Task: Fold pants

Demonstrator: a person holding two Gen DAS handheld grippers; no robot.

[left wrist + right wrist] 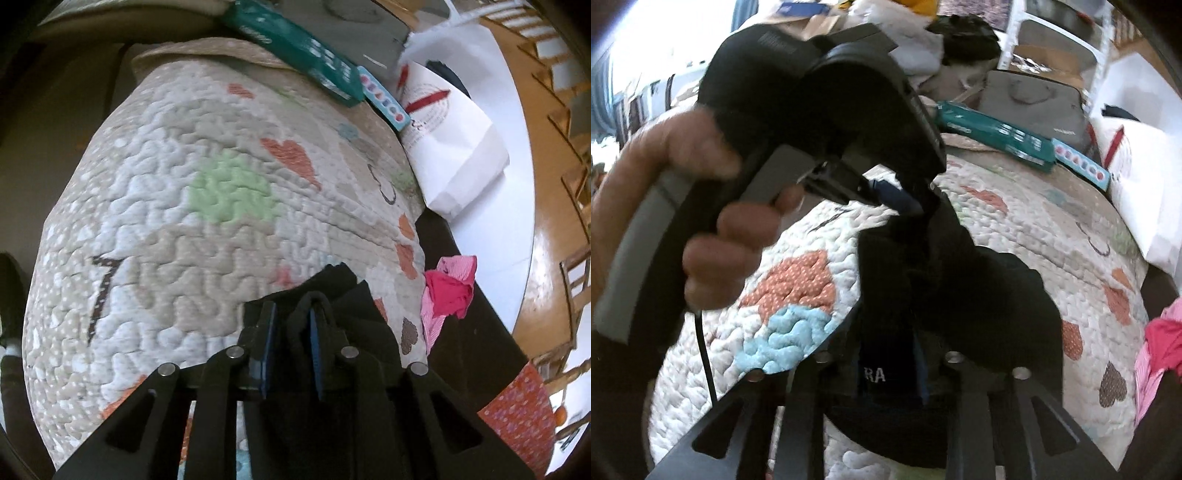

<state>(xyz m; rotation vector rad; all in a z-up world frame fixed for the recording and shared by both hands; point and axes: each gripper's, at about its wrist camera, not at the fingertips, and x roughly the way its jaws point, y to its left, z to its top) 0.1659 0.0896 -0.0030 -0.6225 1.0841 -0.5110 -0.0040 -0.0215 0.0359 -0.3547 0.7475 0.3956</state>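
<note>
The black pants (979, 291) hang bunched above a quilted blanket (207, 192) with hearts and patches. My left gripper (291, 317) is shut on a fold of the black pants (343, 295), which fills the gap between its blue pads. In the right wrist view the left gripper (901, 195) shows from the side, held in a hand, pinching the cloth's top. My right gripper (890, 354) is shut on the pants' lower part, with white letters "RA" between its fingers. Both hold the pants lifted off the quilt (1034, 229).
A green box (295, 48) and a smaller blue box (384, 99) lie at the quilt's far edge. A white paper bag (450, 147) stands right of them. Pink and red clothes (447, 291) lie at the right edge. A round white table (517, 184) and wooden chairs are beyond.
</note>
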